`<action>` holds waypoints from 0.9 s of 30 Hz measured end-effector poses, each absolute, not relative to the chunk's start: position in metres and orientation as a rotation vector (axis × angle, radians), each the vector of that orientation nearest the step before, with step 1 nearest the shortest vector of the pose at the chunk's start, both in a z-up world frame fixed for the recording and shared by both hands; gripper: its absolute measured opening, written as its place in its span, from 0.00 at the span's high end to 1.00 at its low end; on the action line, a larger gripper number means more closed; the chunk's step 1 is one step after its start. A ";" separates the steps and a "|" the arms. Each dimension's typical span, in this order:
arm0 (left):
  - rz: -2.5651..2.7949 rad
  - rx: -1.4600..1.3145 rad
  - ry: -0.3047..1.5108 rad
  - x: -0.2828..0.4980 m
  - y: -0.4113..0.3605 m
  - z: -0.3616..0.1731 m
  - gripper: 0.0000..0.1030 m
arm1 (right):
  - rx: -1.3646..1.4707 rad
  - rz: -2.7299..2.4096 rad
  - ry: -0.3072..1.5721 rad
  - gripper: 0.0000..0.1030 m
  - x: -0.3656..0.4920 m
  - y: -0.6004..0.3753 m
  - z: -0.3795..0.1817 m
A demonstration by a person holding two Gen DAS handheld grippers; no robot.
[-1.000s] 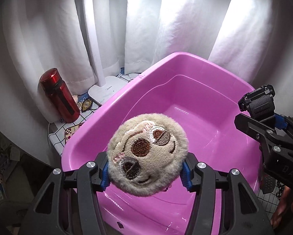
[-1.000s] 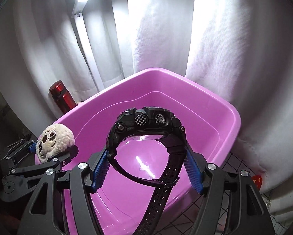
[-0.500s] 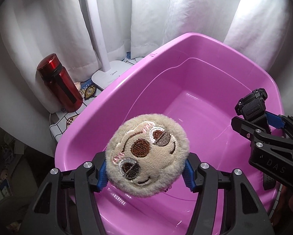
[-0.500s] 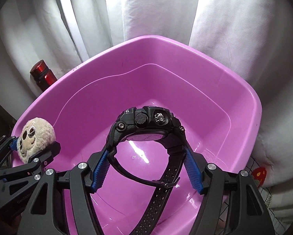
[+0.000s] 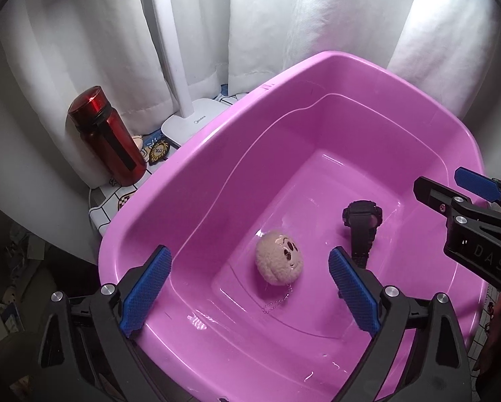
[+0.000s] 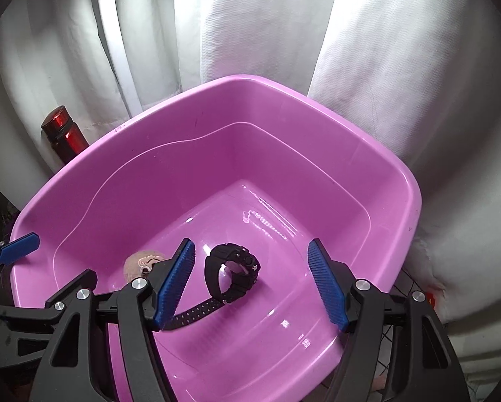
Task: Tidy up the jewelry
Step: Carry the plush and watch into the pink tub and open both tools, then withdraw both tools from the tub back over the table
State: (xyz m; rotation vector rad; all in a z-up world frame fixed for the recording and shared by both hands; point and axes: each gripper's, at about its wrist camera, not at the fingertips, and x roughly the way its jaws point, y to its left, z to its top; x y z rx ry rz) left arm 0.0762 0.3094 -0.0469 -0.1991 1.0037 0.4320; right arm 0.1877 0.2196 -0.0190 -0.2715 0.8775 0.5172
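On the pink tub [image 5: 190, 181] floor, plush keychain [image 5: 278, 261] beside black watch [image 5: 362, 221]

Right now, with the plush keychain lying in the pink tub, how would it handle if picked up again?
The plush keychain looks fluffy, so it probably squashes and weighs little. Its rounded body may roll on the glossy tub floor. Its thin ball chain would likely dangle.

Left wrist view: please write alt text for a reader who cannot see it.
The left gripper, jaws opening and empty, hangs over a pink tub where a plush keychain and a black watch lie apart on the bottom. The right gripper enters at right; a red bottle stands outside the tub.
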 end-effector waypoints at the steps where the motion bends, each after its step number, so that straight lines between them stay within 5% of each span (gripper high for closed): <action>1: 0.437 -0.192 1.002 0.076 0.308 -0.046 0.09 | -0.270 0.516 0.876 0.35 0.187 0.220 -0.018; 27: 0.450 -0.192 0.913 0.046 0.286 -0.013 0.07 | -0.189 0.480 0.825 0.35 0.140 0.157 -0.003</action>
